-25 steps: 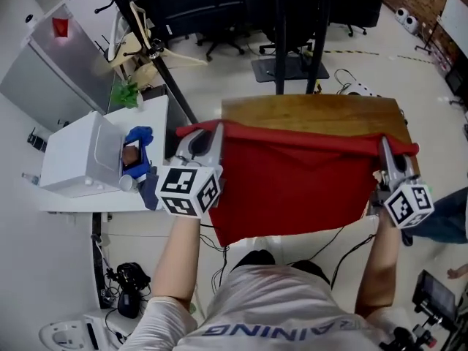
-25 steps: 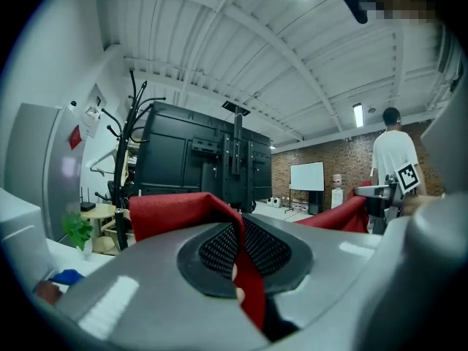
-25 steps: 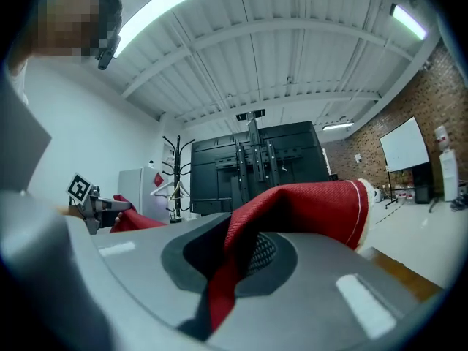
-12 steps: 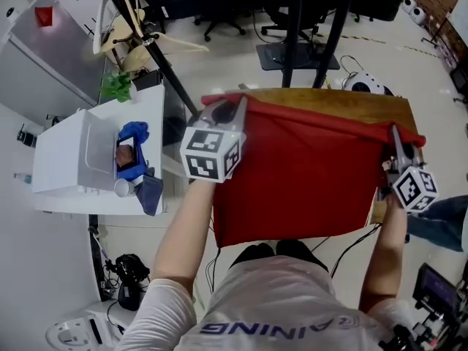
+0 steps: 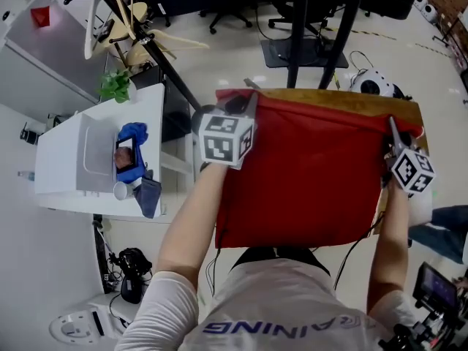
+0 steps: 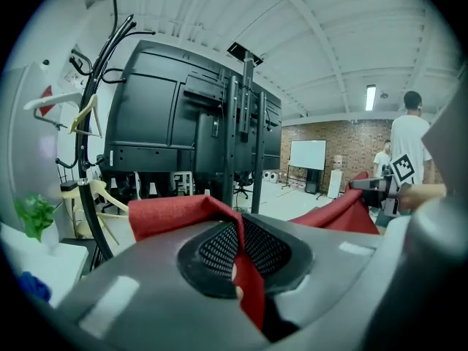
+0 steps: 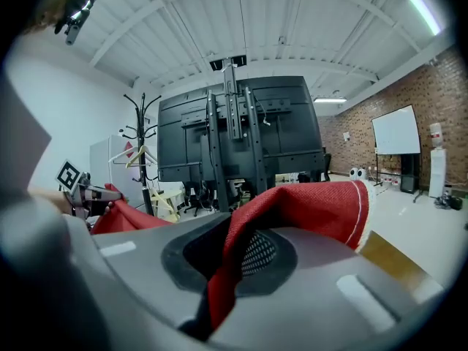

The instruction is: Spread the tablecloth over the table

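Two far corners of the red tablecloth [image 5: 307, 174] are pinched, one between the closed jaws of the left gripper [image 5: 247, 97] and one between those of the right gripper [image 5: 393, 130]. The cloth is stretched above the brown wooden table [image 5: 344, 98], its near edge hanging toward the person. It looks light, limp and coarse-woven with a pale stitched hem, likely to sag wherever unsupported, so corner grips held well apart suit it.
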The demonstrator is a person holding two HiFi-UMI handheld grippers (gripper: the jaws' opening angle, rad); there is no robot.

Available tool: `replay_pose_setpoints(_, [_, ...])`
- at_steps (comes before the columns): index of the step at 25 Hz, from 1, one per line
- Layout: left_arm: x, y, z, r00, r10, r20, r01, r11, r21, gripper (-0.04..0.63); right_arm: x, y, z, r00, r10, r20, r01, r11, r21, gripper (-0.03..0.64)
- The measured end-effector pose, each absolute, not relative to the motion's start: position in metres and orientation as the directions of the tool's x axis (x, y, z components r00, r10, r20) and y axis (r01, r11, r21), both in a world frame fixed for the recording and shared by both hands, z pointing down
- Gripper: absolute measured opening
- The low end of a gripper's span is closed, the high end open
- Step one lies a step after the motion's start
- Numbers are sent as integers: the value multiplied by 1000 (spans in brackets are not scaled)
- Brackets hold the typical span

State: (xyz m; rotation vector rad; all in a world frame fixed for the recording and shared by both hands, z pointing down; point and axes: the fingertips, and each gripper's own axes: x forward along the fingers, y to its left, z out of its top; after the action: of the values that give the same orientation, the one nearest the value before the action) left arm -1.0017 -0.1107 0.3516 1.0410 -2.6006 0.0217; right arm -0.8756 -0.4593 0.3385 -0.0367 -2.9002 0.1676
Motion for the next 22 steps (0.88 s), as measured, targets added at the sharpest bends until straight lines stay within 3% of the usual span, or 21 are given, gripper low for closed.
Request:
replay_pose_setpoints(9, [-1042,-126,381,-676,-639,366,-653,750,104,17,-933,-478,363,-963,67,260,44,995,-93,14])
replay_pose_setpoints(22, [-1089,-118,483,-688,-521,505,-565,821,76,27,-971,-462,500,-861,185,473,116,978,-172,22])
